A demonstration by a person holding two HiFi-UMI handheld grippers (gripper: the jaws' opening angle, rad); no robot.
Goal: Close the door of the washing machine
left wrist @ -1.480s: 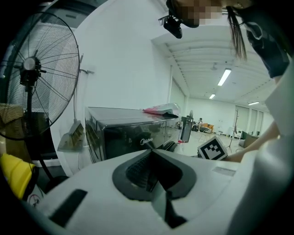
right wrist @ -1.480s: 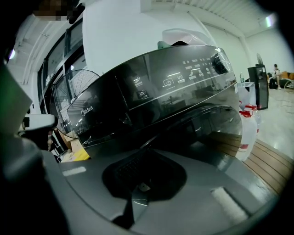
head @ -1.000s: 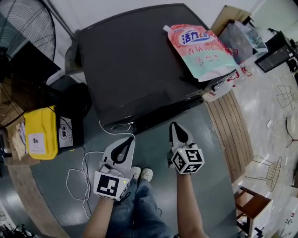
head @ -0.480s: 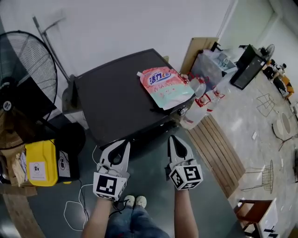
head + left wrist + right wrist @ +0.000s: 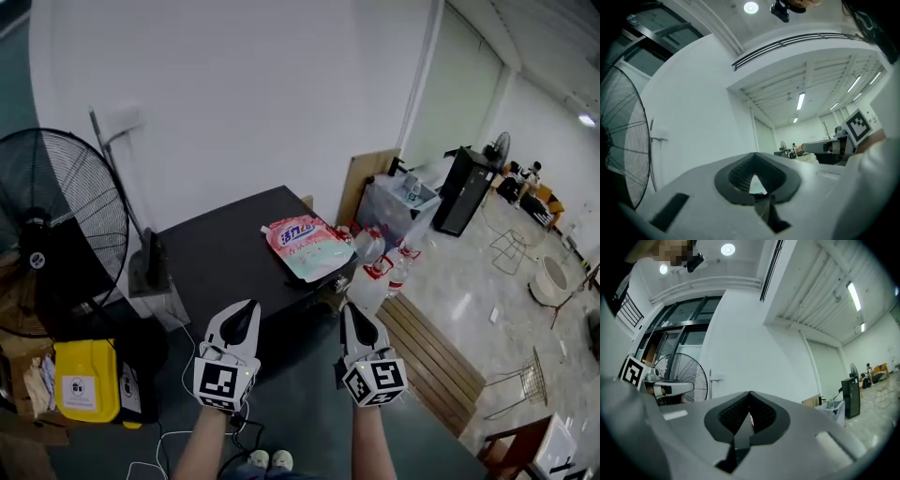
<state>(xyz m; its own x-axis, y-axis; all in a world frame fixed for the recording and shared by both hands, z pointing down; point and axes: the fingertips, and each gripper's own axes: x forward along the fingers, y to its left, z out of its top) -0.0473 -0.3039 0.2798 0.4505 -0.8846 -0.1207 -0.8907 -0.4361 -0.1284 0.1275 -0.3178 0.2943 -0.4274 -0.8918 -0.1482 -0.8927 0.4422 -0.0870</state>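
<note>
Standing against the white wall, the dark, boxy washing machine (image 5: 220,267) shows only its flat matte top — its door is out of sight, so whether it is shut I cannot tell. A glossy pink soft detergent pouch (image 5: 305,246) lies slack on that top. The left tool (image 5: 246,307) and right tool (image 5: 352,309) are held level — jaws pressed together, empty, touching nothing.
</note>
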